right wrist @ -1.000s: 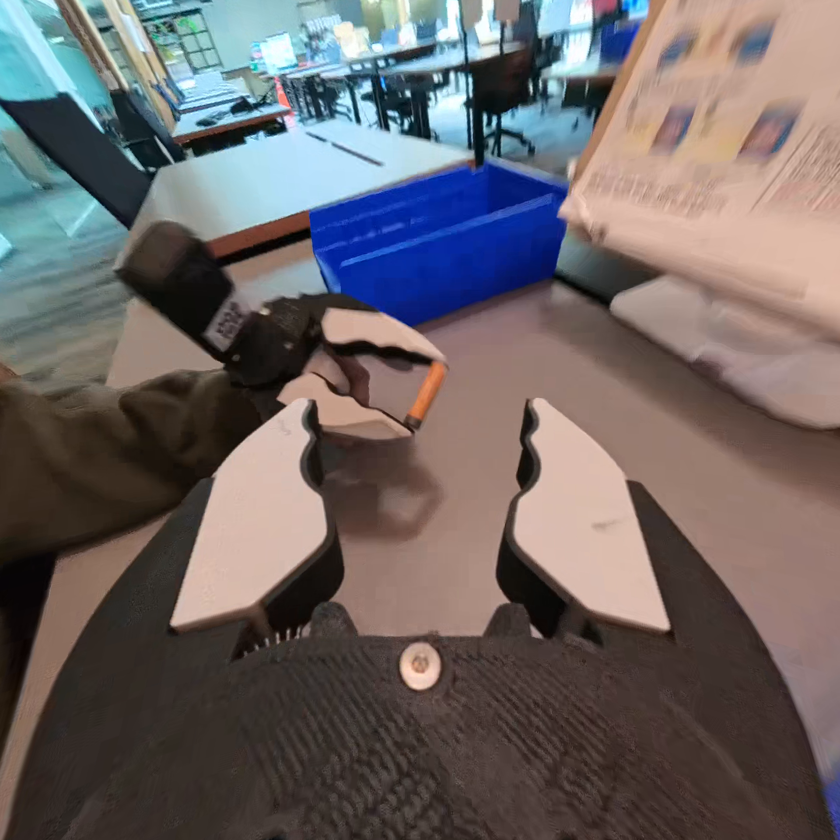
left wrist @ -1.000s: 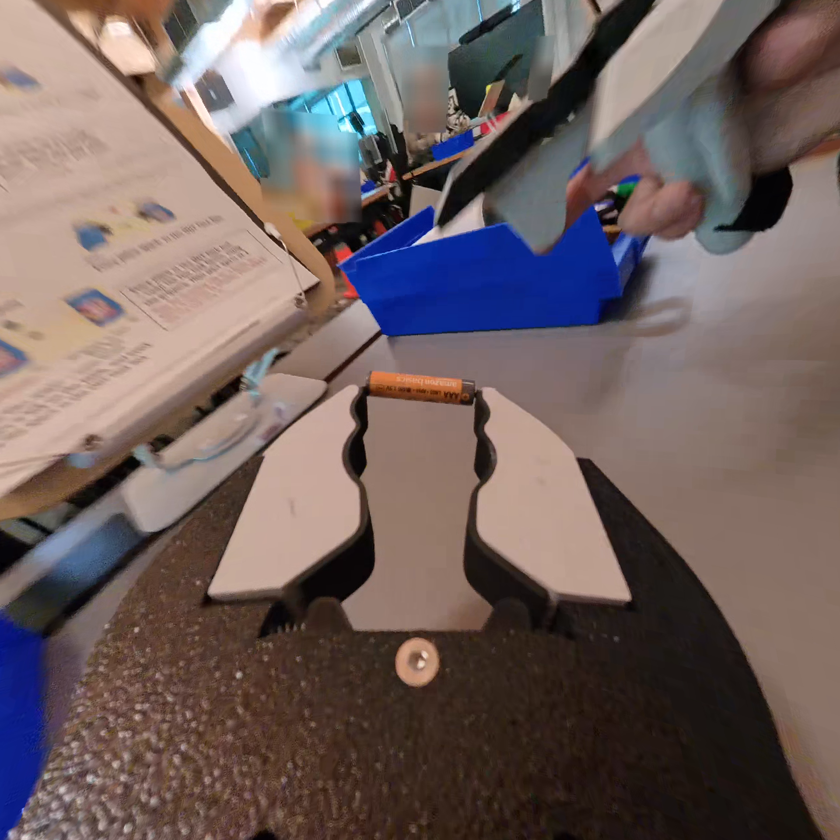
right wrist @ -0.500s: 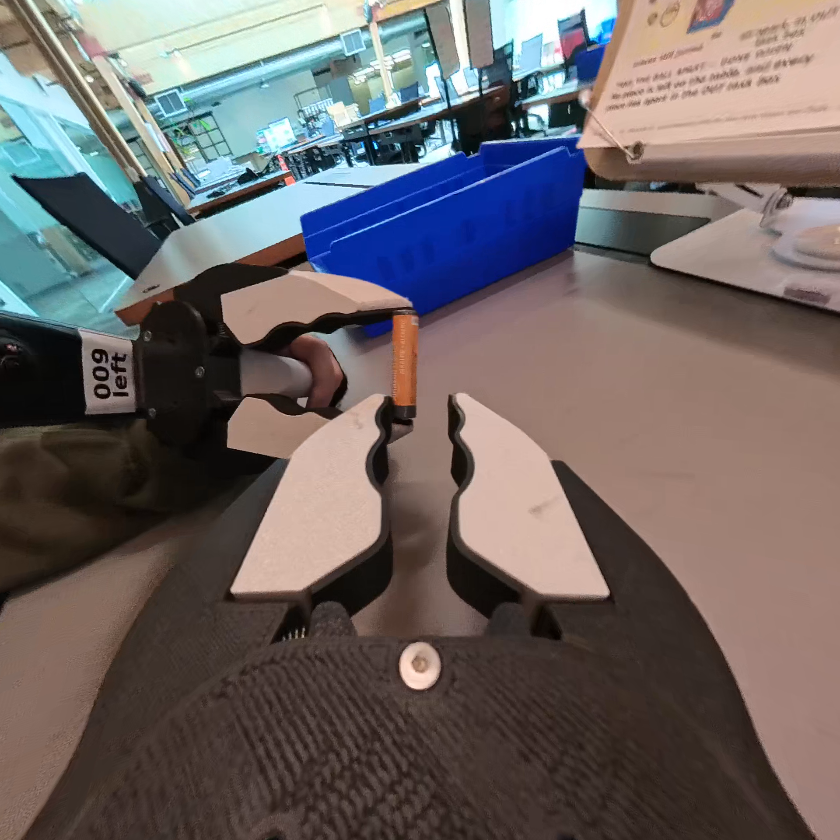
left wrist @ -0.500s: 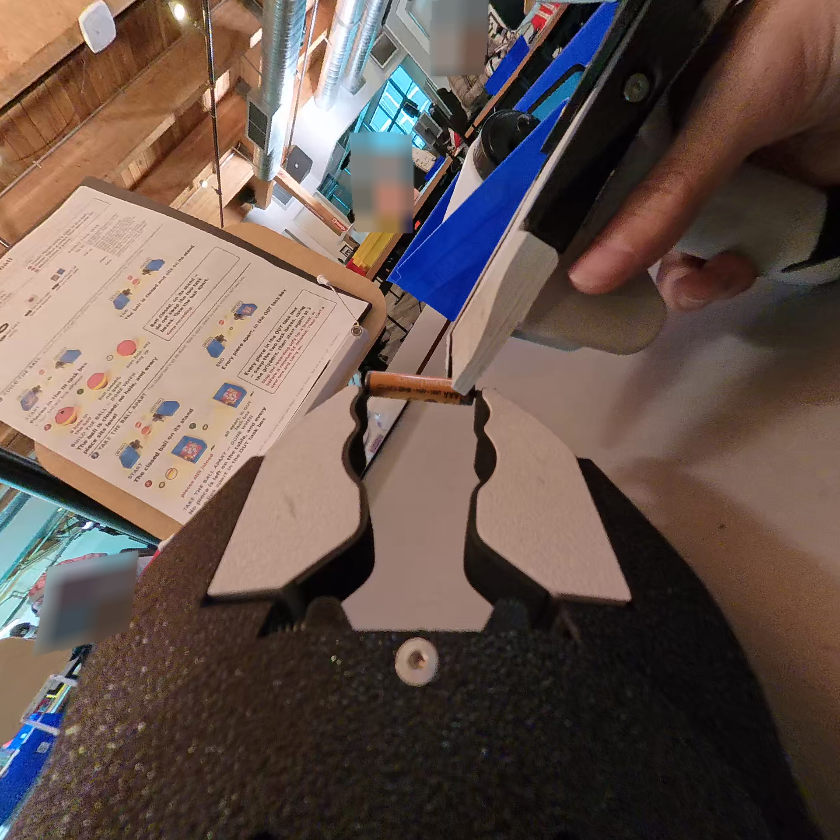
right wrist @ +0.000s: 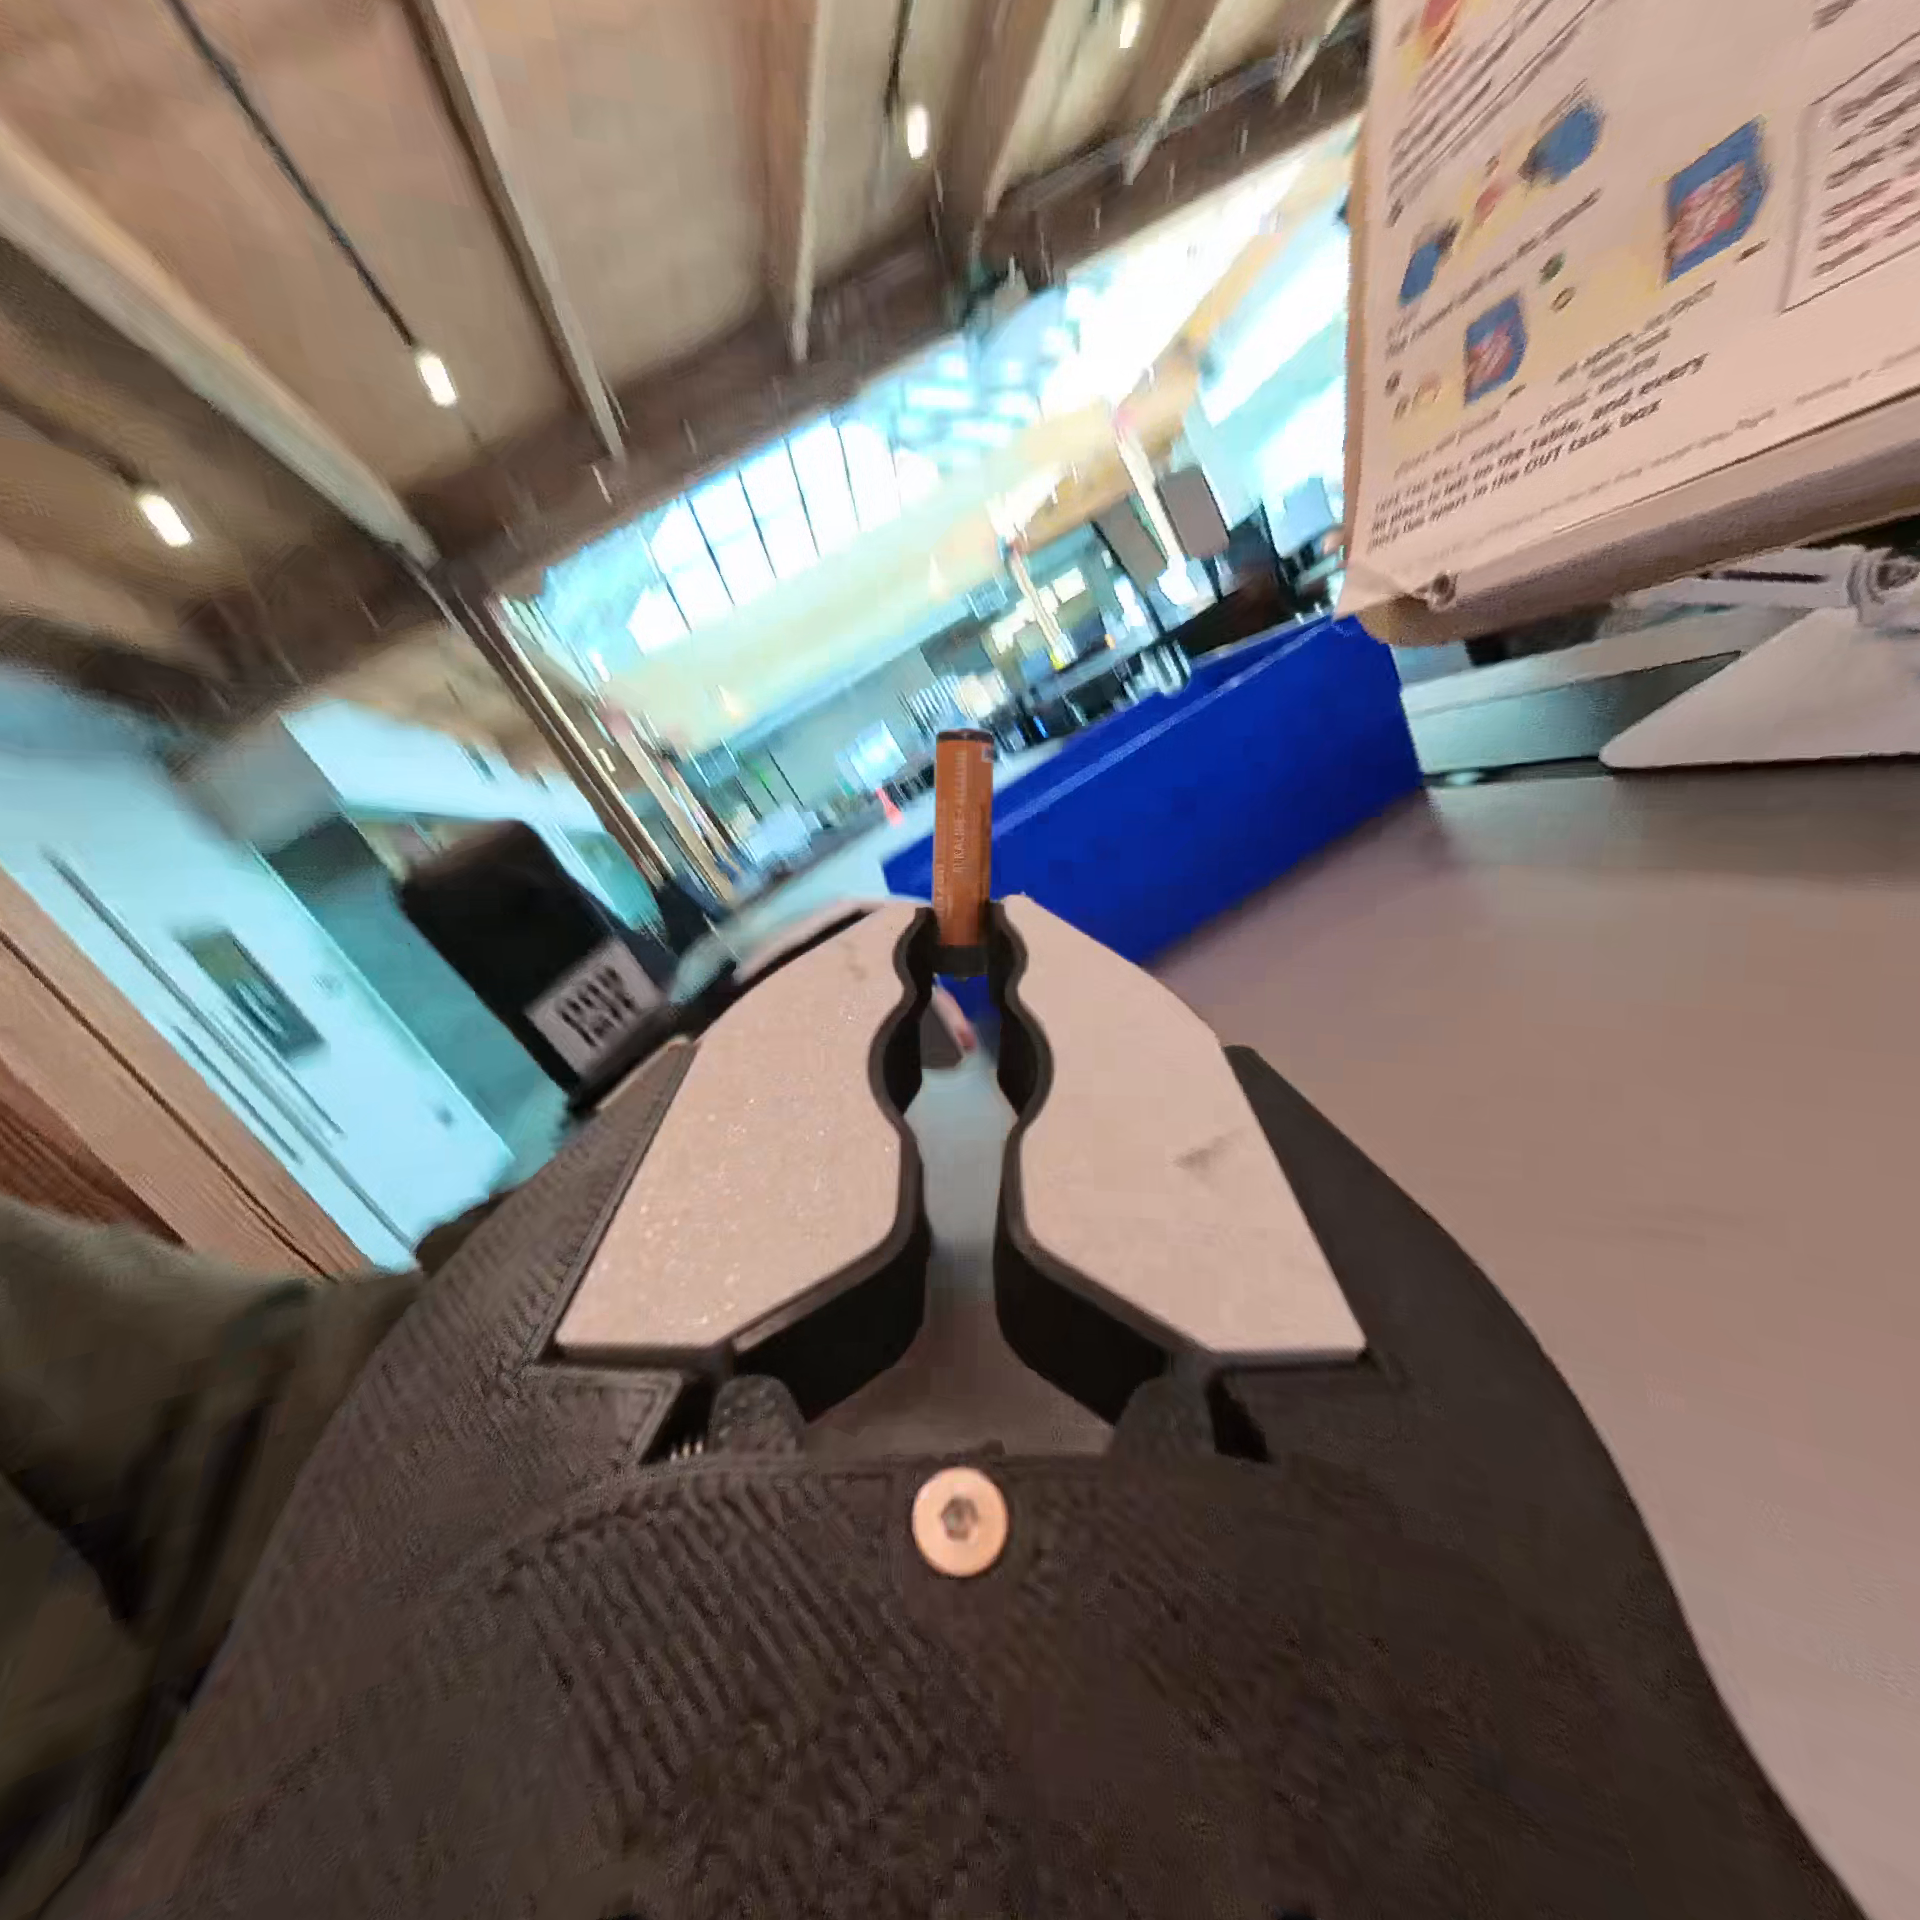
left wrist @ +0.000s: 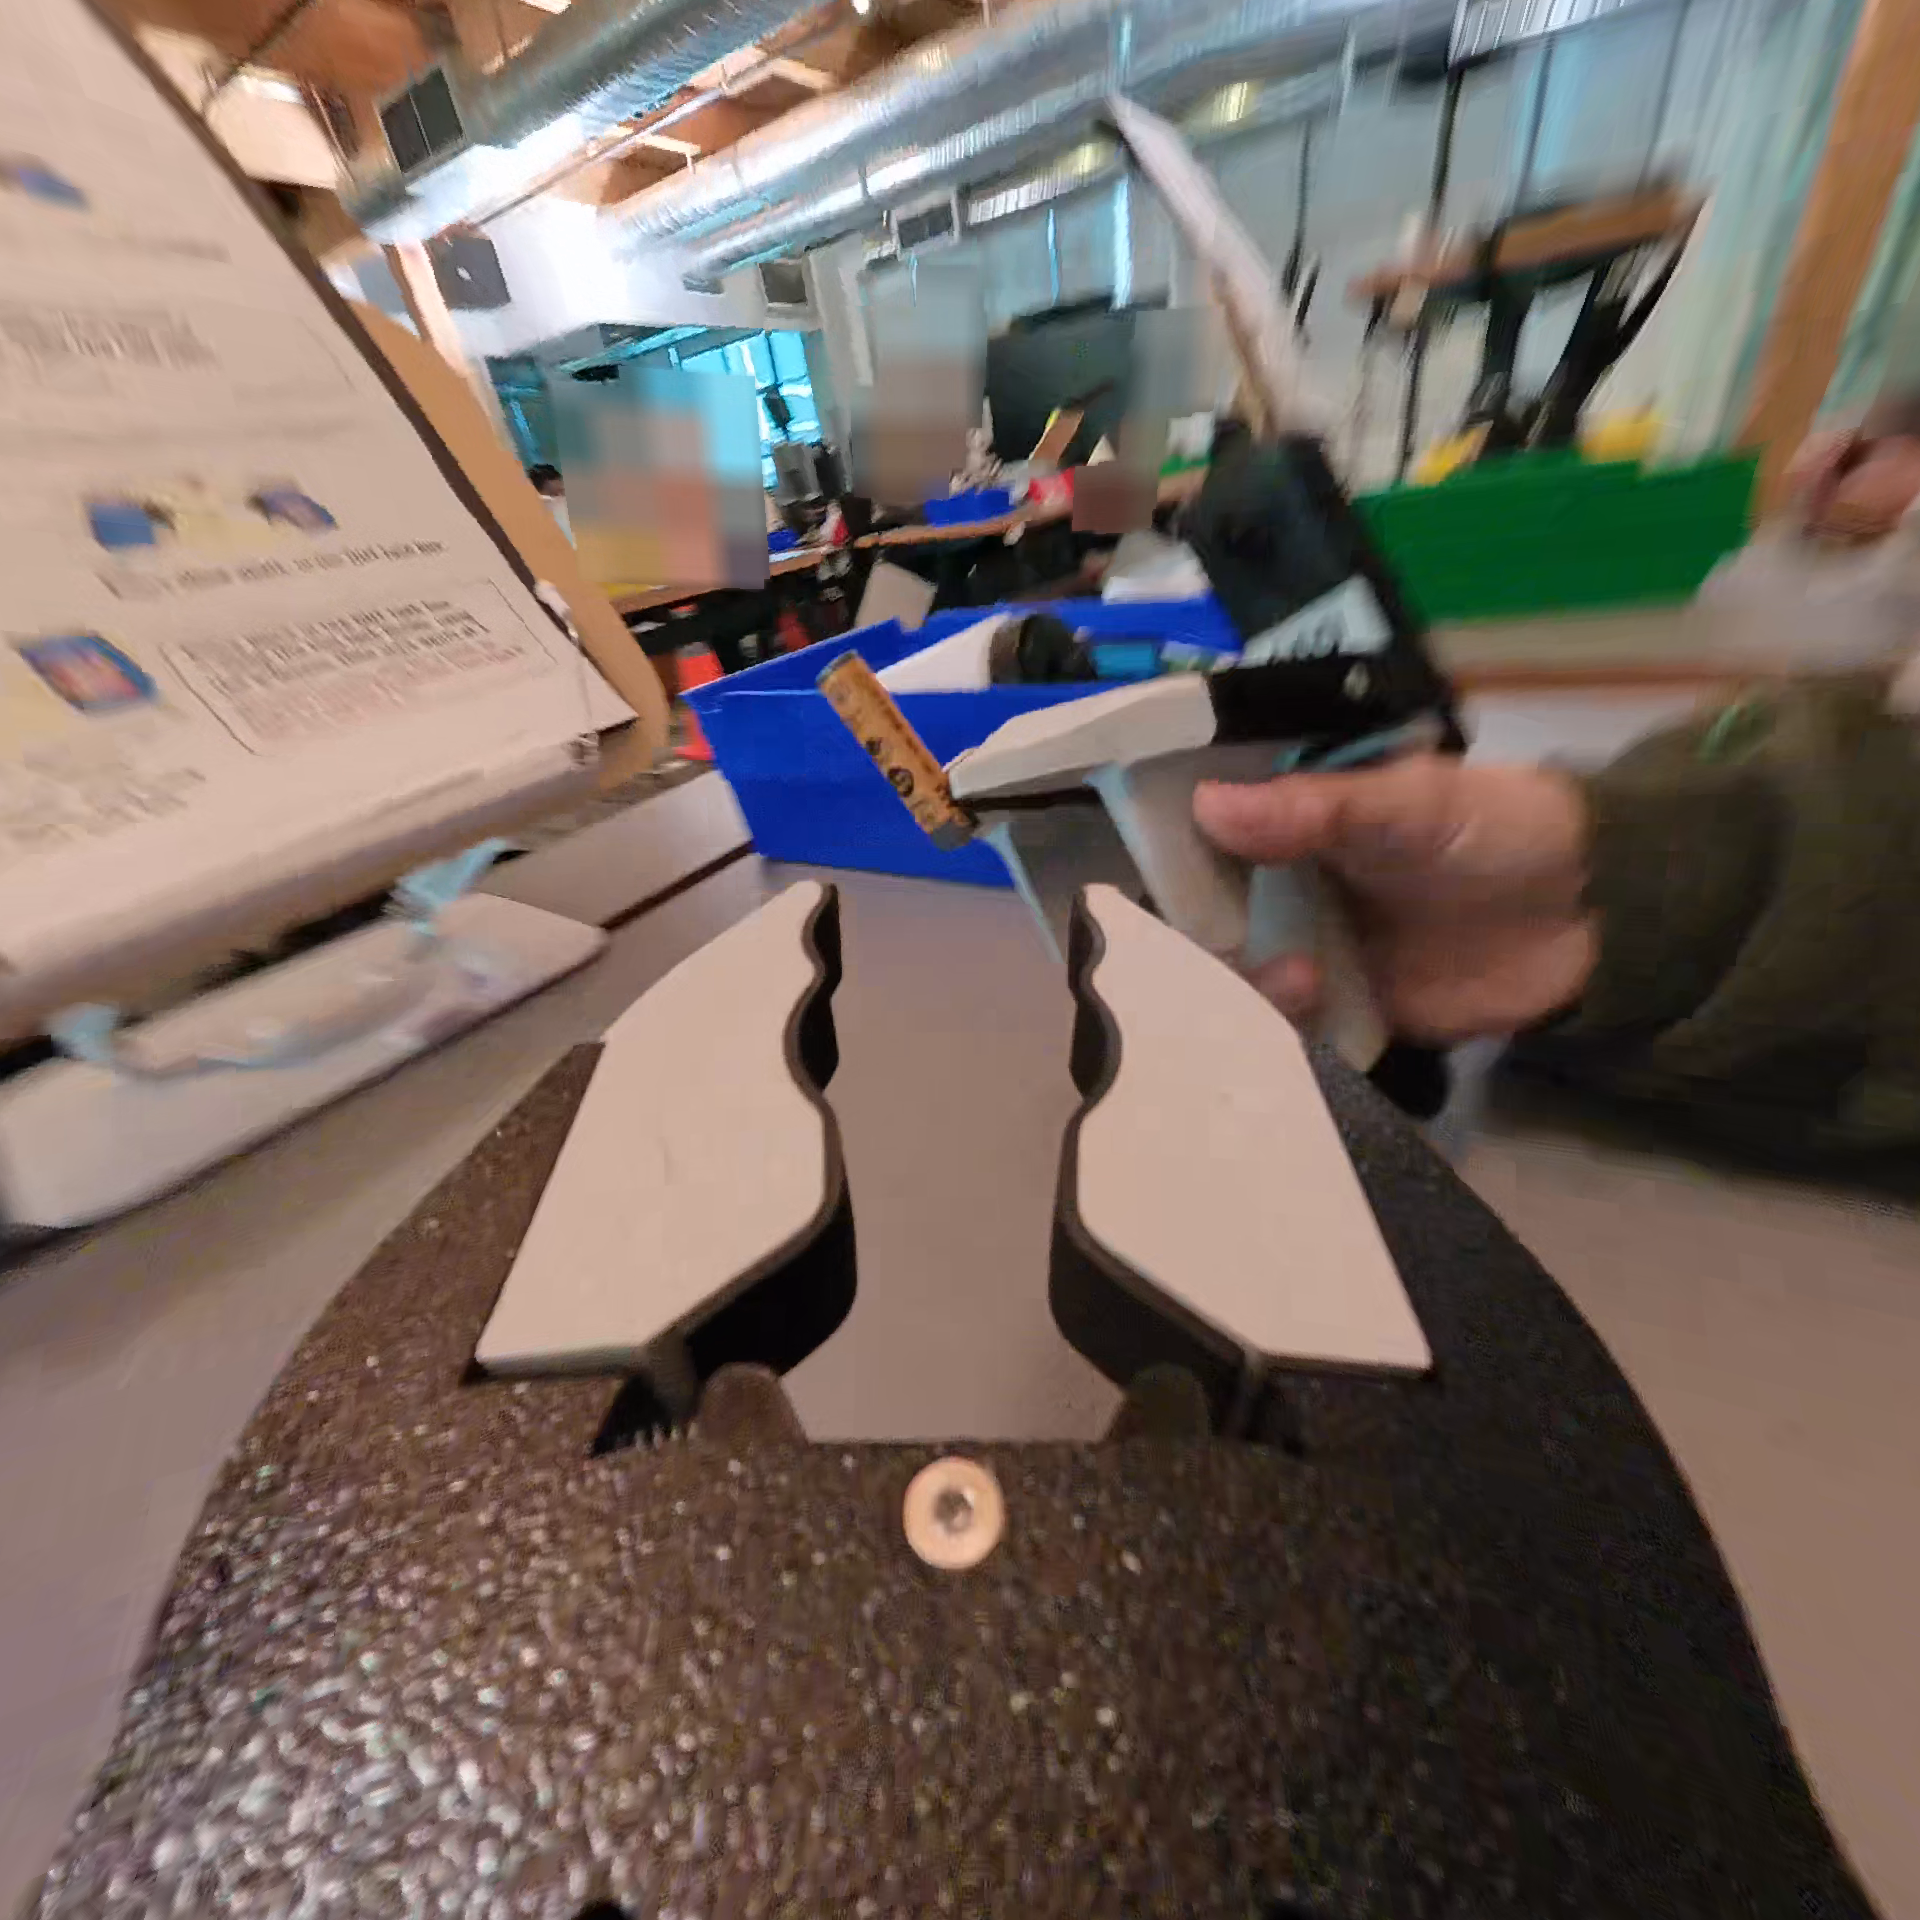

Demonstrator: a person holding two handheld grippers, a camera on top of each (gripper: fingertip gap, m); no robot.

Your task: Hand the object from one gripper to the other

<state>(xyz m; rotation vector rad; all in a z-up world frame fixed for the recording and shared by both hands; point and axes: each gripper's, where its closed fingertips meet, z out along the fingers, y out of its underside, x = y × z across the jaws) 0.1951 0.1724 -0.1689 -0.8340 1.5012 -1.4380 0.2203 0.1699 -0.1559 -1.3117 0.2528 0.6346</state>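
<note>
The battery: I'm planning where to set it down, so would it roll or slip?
The battery is a smooth cylinder, so laid flat it would probably roll. The right tool pinches only its lower end, so it may pivot or slip. It looks rigid.

the left gripper [left wrist: 951, 914] fills the lower centre of the left wrist view, its two pale fingers [left wrist: 696, 1122] parted with a clear gap between them and nothing in it. the right gripper [right wrist: 961, 930] sits low and centre in the right wrist view, its fingers [right wrist: 1132, 1153] drawn nearly together and pinching at the tips. in the left wrist view the right gripper [left wrist: 971, 800] shows at centre right, pointing left, gripped by a hand [left wrist: 1403, 894] in a dark green sleeve [left wrist: 1745, 883].
</note>
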